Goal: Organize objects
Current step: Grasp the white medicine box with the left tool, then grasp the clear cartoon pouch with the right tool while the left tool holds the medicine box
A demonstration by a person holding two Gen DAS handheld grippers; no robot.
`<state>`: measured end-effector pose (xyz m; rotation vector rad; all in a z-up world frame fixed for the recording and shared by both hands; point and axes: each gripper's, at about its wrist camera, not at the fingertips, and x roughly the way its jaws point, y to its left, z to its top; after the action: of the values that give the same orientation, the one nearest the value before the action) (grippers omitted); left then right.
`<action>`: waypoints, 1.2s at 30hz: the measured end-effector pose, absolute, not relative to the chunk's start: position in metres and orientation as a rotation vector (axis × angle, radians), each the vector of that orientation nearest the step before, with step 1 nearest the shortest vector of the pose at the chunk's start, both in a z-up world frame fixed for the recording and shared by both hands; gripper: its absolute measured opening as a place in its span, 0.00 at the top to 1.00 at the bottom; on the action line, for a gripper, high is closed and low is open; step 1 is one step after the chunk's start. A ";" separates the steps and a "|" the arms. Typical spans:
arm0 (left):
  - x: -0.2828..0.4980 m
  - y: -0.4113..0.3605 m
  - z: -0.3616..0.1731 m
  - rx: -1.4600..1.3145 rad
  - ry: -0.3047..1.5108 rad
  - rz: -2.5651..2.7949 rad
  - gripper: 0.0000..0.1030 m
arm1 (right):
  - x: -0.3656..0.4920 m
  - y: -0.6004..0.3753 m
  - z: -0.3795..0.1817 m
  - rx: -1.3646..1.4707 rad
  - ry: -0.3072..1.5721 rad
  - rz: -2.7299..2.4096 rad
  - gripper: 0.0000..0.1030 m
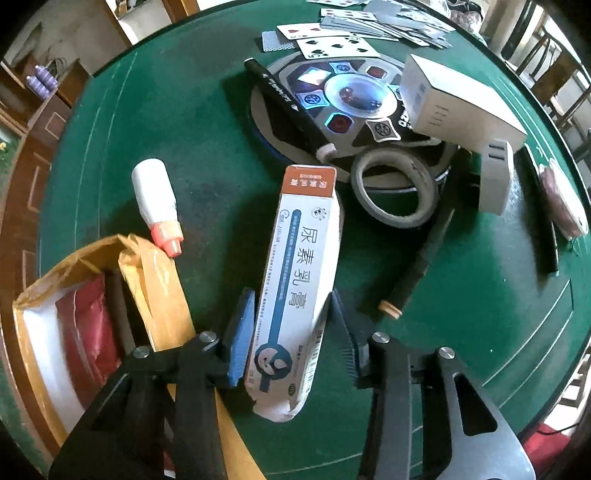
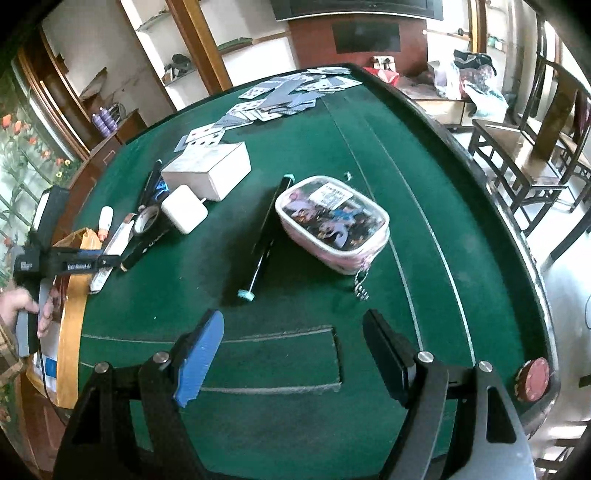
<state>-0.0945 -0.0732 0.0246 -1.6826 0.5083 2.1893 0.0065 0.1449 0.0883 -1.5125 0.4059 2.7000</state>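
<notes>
looking through the left wrist view first, we see the left gripper (image 1: pixel 291 325) pinching a long white ointment carton (image 1: pixel 295 284) with an orange end, both pads pressed on its sides, carton tilted up off the green table (image 1: pixel 184 110). just left of it sits an open cardboard box (image 1: pixel 74 314) with something red inside. a small white bottle (image 1: pixel 157 203) with a pink cap lies on the felt beside the box's far flap. beyond the carton we note a tape roll (image 1: pixel 395 188) leaning on the round dice console (image 1: pixel 347 107) at table centre, a black marker (image 1: pixel 288 107) lying across the console, a second dark marker (image 1: pixel 421 254) with a tan end on the right, a white rectangular box (image 1: pixel 458 99) and a white charger block (image 1: pixel 496 177) just below it. playing cards (image 1: pixel 354 33) are scattered at the far edge.

in the right wrist view, the right gripper (image 2: pixel 293 354) is spread wide with nothing between the fingers, above bare felt near the table edge. ahead of it we see a clear pouch (image 2: pixel 332 221) with a pink rim and a zipper pull, a black pen (image 2: pixel 266 229) with a teal tip just left of it. far left, the left gripper (image 2: pixel 92 264) shows with the carton (image 2: pixel 110 251) in it, next to the cardboard box (image 2: pixel 74 295), and the person's left hand (image 2: pixel 33 310) is on the handle. the white box (image 2: pixel 210 170), charger block (image 2: pixel 184 212) and cards (image 2: pixel 280 96) sit further back. a red chip (image 2: pixel 535 380) rests at the right rim.
</notes>
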 end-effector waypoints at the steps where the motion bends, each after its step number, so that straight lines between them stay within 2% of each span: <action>1: -0.092 -0.074 0.025 -1.689 0.497 2.190 0.62 | 0.004 0.149 0.090 -1.508 0.402 2.706 0.24; 5: -0.069 -0.073 0.027 -1.710 0.454 2.141 0.66 | -0.006 0.165 0.091 -1.539 0.377 2.736 0.24; 8: -0.044 -0.070 0.029 -1.719 0.436 2.114 0.67 | -0.021 0.176 0.084 -1.684 0.326 2.725 0.24; 13: -0.004 -0.064 0.035 -1.728 0.362 2.067 0.67 | -0.049 0.176 0.077 -1.829 0.063 2.767 0.23; 15: 0.005 -0.064 0.036 -1.733 0.339 2.065 0.67 | -0.064 0.172 0.073 -1.902 -0.007 2.788 0.20; 19: 0.010 -0.066 0.038 -1.753 0.287 2.089 0.67 | -0.093 0.166 0.057 -1.993 -0.152 2.745 0.18; 23: 0.005 -0.070 0.040 -1.798 0.233 2.115 0.66 | -0.113 0.167 0.039 -2.085 -0.139 2.703 0.18; 27: -0.001 -0.065 0.042 -1.814 0.255 2.168 0.66 | -0.116 0.174 0.034 -2.082 -0.075 2.726 0.20; 31: 0.001 -0.057 0.043 -1.807 0.323 2.212 0.66 | -0.110 0.174 0.035 -2.030 -0.110 2.762 0.25; 32: 0.001 -0.055 0.044 -1.798 0.333 2.223 0.69 | -0.108 0.173 0.035 -2.014 -0.124 2.764 0.25; 33: 0.001 -0.054 0.045 -1.795 0.317 2.231 0.80 | -0.106 0.173 0.036 -1.993 -0.125 2.768 0.26; 36: 0.003 -0.053 0.049 -1.761 0.278 2.271 0.83 | -0.096 0.177 0.041 -1.936 -0.035 2.793 0.26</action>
<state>0.0028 -0.0529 0.0485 -1.7611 0.2781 2.2710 -0.0964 0.1766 0.0407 -1.9357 -0.0348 2.7930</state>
